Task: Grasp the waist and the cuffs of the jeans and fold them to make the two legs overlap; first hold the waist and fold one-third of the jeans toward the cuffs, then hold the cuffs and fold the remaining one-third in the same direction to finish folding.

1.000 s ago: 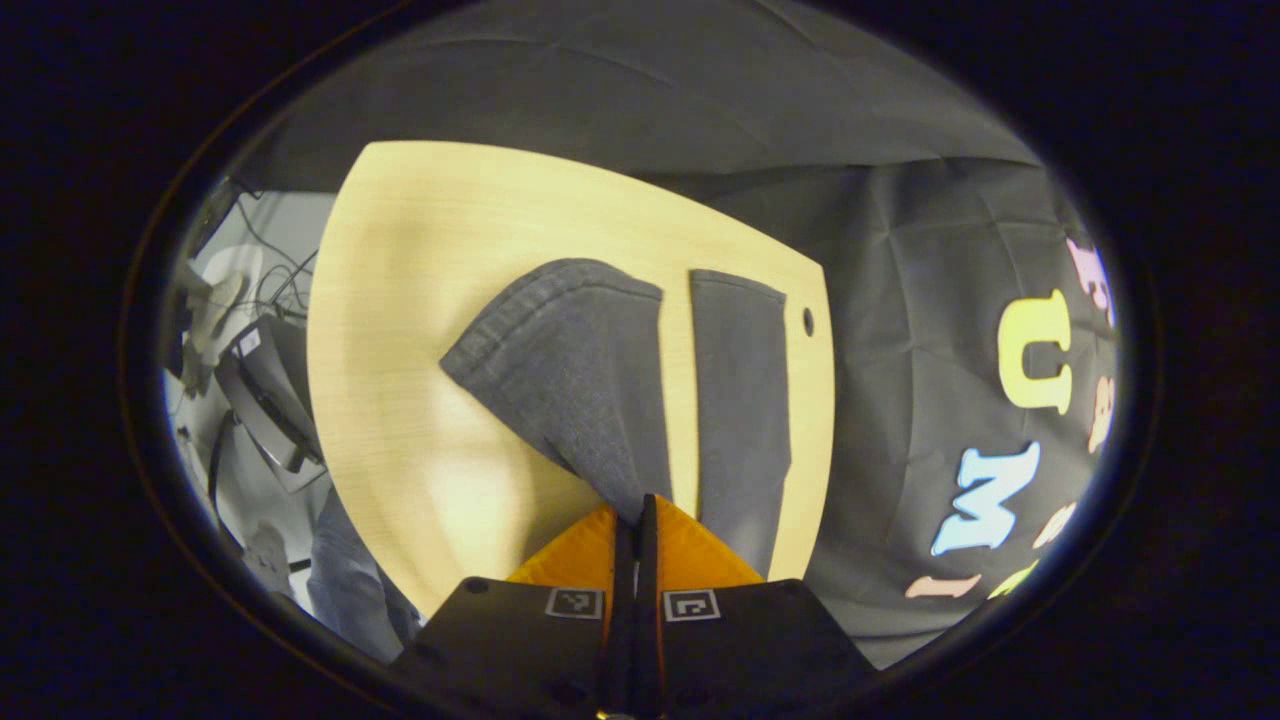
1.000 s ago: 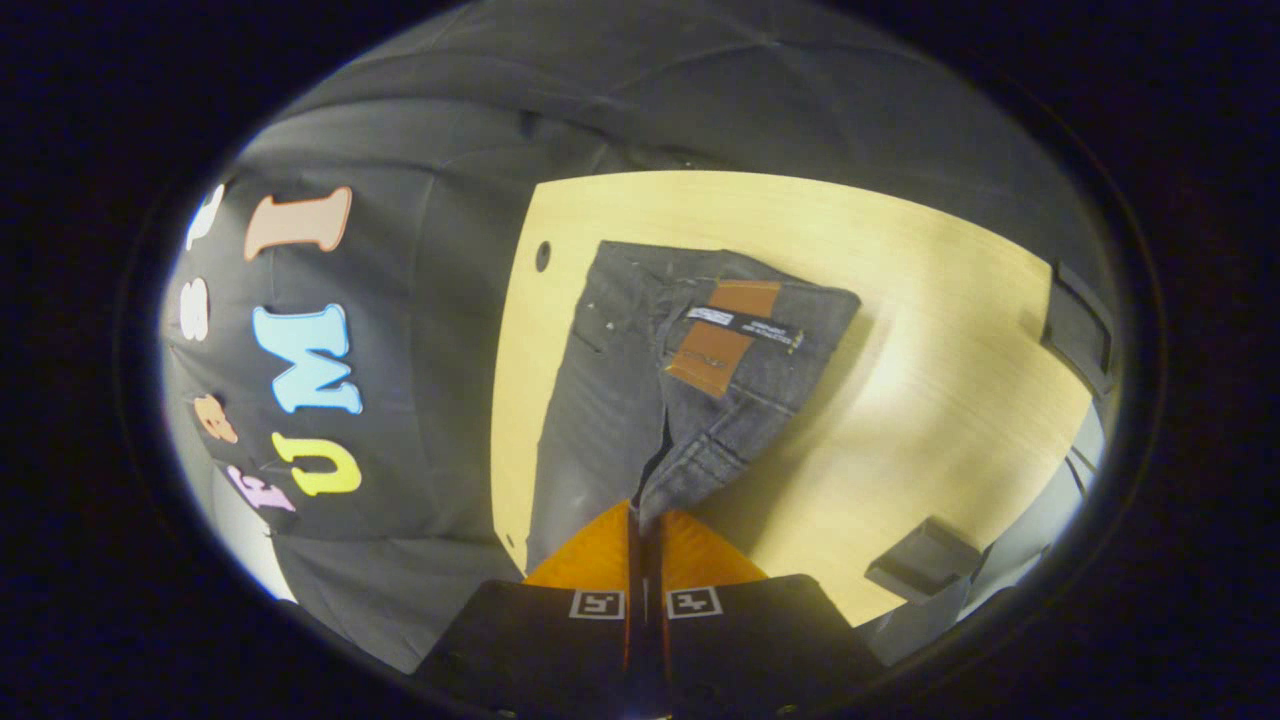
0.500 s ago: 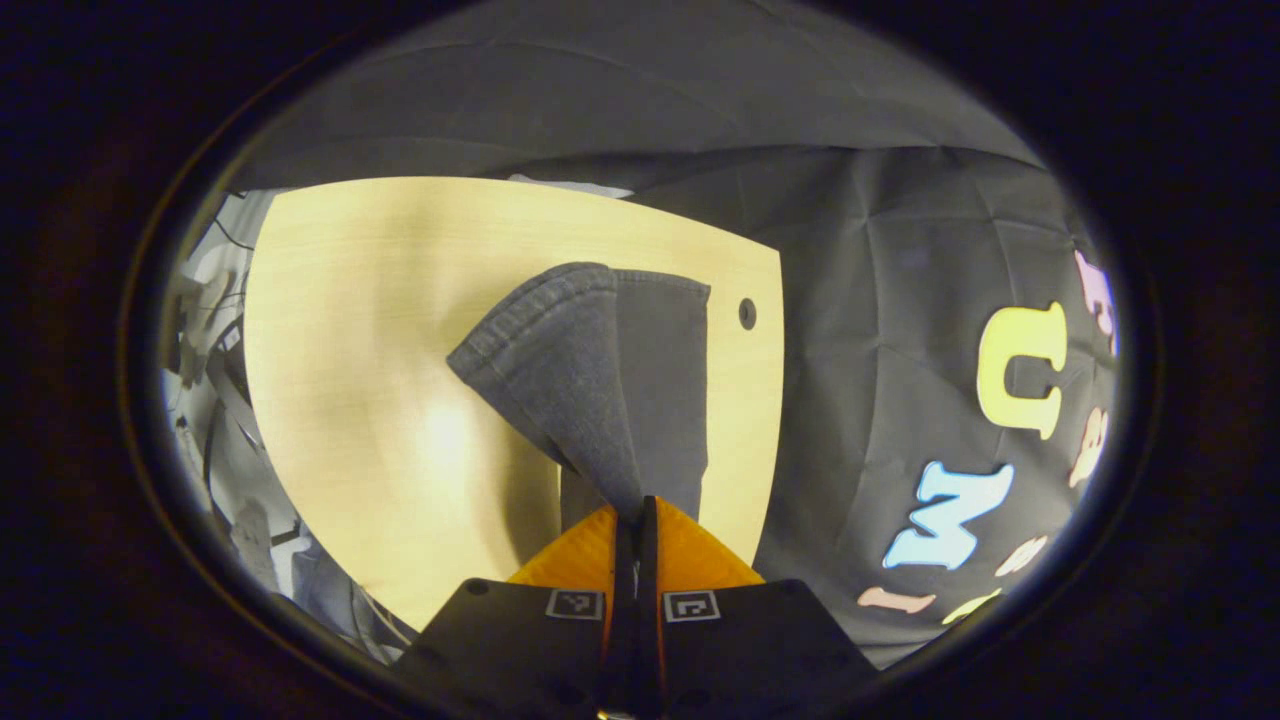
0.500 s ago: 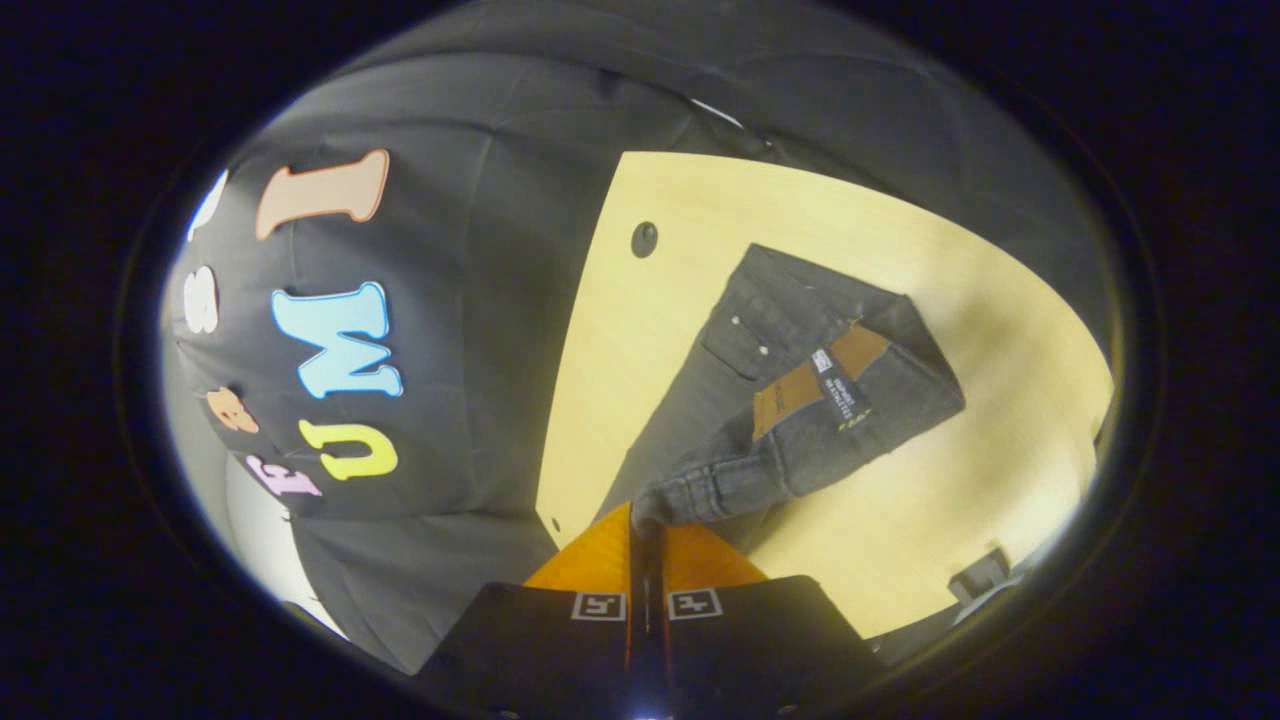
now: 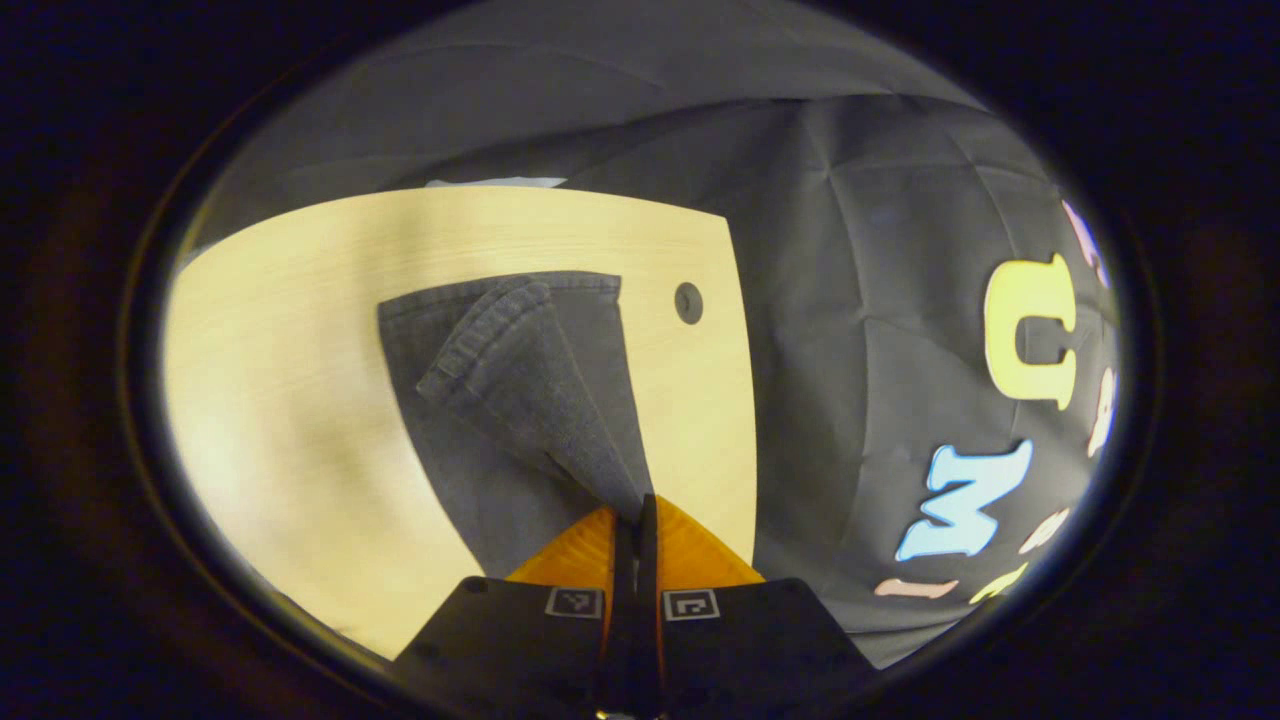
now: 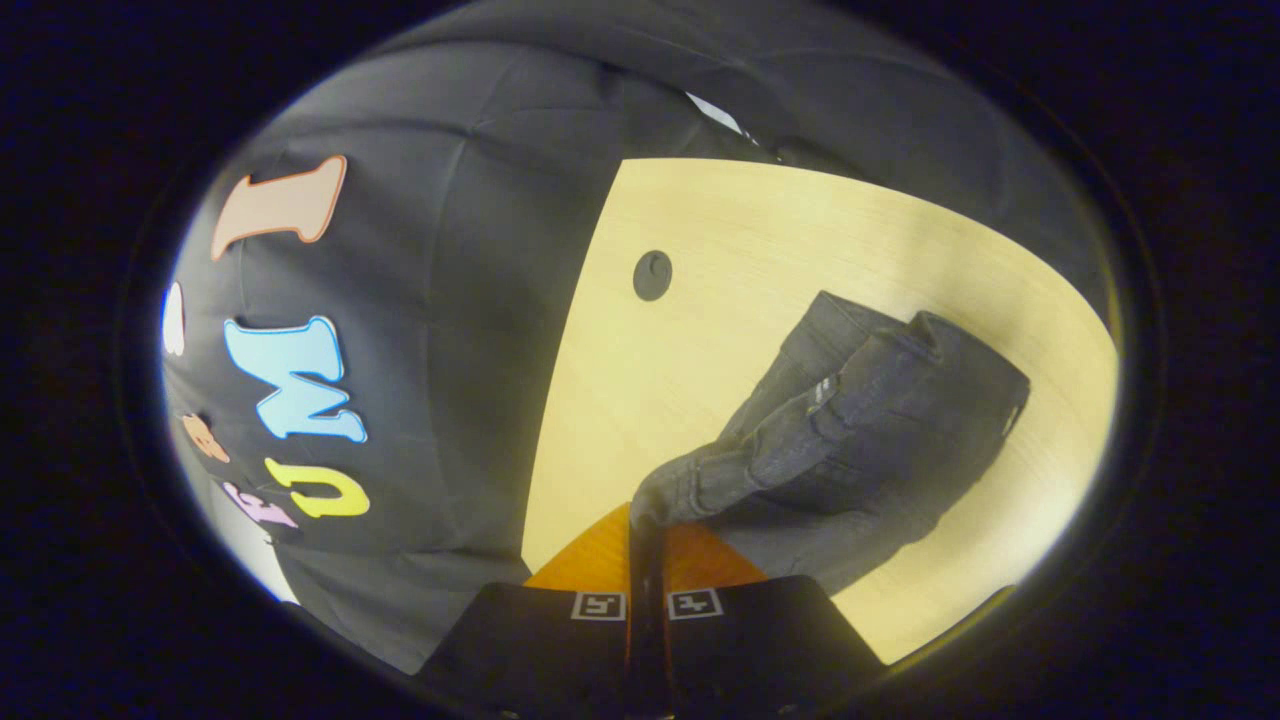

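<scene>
The dark grey jeans (image 5: pixel 500 400) lie on a light wooden table (image 5: pixel 300 330). In the left gripper view my left gripper (image 5: pixel 632 512) is shut on a leg cuff (image 5: pixel 480 345), which is lifted and draped over the other leg beneath. In the right gripper view my right gripper (image 6: pixel 645 515) is shut on the waistband (image 6: pixel 720 480). That waist end (image 6: pixel 880 410) is raised and turned over above the lower half of the jeans.
The table's edge runs close by, with a round hole (image 5: pixel 688 302) near it; the same round hole (image 6: pixel 652 275) sits beside the waist end. The black cloth wall hangs just beyond that edge. Bare table (image 6: pixel 800 230) stretches past the jeans.
Both grippers have carried their ends toward the wall-side edge. The near leg now covers the far leg, and the waist has flipped so its leather patch no longer shows.
</scene>
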Demonstrator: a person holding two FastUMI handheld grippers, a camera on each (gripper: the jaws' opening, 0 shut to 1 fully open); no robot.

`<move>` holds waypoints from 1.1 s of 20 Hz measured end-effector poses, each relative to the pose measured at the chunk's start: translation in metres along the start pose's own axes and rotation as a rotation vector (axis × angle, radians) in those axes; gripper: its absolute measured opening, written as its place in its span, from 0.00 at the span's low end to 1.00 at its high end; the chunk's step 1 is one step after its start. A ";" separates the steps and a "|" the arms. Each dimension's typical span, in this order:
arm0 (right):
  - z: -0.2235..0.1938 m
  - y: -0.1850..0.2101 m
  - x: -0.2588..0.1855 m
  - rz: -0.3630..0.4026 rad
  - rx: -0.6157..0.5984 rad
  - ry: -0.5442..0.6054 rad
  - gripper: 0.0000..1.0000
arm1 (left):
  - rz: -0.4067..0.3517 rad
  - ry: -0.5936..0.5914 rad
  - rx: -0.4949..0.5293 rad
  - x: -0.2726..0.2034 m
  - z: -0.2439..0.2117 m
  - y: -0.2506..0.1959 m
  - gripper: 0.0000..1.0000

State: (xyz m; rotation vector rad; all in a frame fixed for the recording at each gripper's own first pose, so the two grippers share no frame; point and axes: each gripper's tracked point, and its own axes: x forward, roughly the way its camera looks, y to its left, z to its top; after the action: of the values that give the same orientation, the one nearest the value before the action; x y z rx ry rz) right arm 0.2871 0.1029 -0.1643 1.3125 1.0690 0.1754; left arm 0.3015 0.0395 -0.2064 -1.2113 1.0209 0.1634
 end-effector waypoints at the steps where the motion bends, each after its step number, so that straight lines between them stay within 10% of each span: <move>1: 0.002 -0.003 0.011 0.003 -0.009 -0.017 0.00 | 0.005 -0.009 0.052 0.013 0.001 0.001 0.08; 8: 0.014 -0.026 0.044 -0.038 -0.078 -0.117 0.05 | -0.009 -0.027 0.168 0.056 -0.004 0.006 0.12; 9: 0.010 -0.026 0.045 -0.039 -0.091 -0.129 0.09 | -0.001 -0.035 0.182 0.056 -0.003 0.007 0.29; 10: 0.013 -0.026 0.040 -0.037 -0.110 -0.148 0.10 | 0.019 -0.056 0.207 0.058 -0.001 0.012 0.14; 15: 0.017 -0.040 0.012 -0.118 -0.253 -0.248 0.80 | 0.099 -0.155 0.378 0.035 0.008 0.017 0.97; 22: 0.032 -0.070 -0.051 -0.172 -0.234 -0.435 0.87 | 0.063 -0.289 0.587 -0.013 -0.016 -0.007 0.98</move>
State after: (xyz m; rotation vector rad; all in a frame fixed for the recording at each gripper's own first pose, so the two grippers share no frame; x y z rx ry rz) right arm 0.2517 0.0257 -0.1994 0.9829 0.7576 -0.1090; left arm 0.2892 0.0284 -0.1923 -0.6010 0.7758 0.0749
